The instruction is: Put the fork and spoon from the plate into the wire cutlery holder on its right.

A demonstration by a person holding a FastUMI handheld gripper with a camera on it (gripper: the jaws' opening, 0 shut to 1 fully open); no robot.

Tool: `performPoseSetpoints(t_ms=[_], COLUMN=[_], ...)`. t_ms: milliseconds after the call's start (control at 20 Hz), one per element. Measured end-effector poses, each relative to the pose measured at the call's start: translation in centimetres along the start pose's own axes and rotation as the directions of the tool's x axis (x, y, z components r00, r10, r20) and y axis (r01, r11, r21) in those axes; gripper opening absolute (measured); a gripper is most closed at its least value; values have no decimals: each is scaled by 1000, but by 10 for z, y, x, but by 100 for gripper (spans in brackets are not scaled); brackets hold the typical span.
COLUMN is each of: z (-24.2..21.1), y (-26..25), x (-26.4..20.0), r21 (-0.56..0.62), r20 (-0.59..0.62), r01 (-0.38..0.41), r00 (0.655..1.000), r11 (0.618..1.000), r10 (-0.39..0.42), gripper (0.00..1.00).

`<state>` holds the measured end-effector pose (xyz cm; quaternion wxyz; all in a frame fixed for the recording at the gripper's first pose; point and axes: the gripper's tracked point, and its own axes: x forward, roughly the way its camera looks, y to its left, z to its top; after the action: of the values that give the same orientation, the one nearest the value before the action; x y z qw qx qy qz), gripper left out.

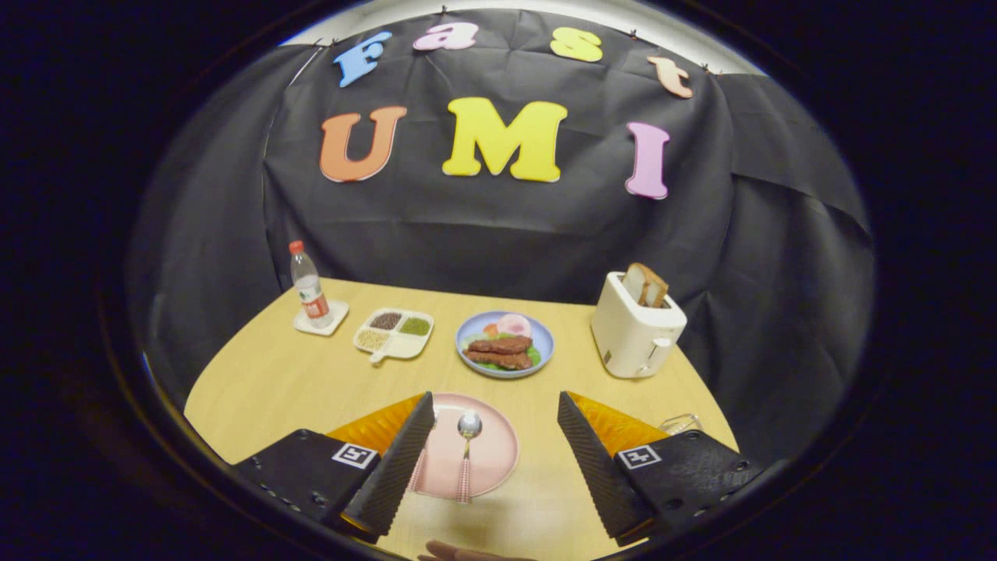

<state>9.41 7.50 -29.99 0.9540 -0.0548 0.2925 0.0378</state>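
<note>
A pink plate (491, 452) lies on the wooden table between my two fingers. On it rests a spoon (467, 452), bowl pointing away and a pink patterned handle toward me. Left of the spoon a second pink handle, the fork (420, 467), peeks out beside my left finger (393, 467), which hides most of it. My gripper (497, 407) hovers above the plate, open wide, holding nothing. Just past my right finger (592, 460) a bit of wire or clear rim shows, the cutlery holder (681, 423), mostly hidden.
Beyond the plate sits a blue plate of food (477, 360). A white toaster (635, 331) with bread stands at the right back. A divided dish of grains (394, 333) and a water bottle (309, 288) on a coaster are at the left back. A hand (467, 553) shows at the near edge.
</note>
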Motion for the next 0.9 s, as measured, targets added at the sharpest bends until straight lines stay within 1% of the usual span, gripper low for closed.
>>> performPoseSetpoints(t_ms=[100, 150, 200, 300, 400, 500, 600, 700, 750, 800, 900], z=[-24, -35, -47, -75, -95, -112, -126, -136, -139, -144, -151], y=[6, 9, 9, 17, 25, 25, 24, 26, 24, 24, 27], x=[28, 38, 51, 66, 82, 93, 96, 102, 103, 107, 109], r21=[-7, -6, -13, -18, -24, -28, -1, 26, 35, 46, 58], r20=[-77, -107, -141, -208, -265, -316, -361, -401, -419, -430, -456], r01=[-8, -13, 1, -16, -39, -54, -58, -61, -53, -45, -43], r00=[997, 994, 990, 978, 964, 948, 931, 914, 906, 901, 888], r11=[1000, 1000, 1000, 1000, 999, 998, 998, 998, 998, 998, 997], r10=[8, 12, -3, 12, 31, 43, 54, 67, 63, 61, 65], gripper=[95, 93, 91, 85, 86, 80, 73, 63, 60, 49, 33])
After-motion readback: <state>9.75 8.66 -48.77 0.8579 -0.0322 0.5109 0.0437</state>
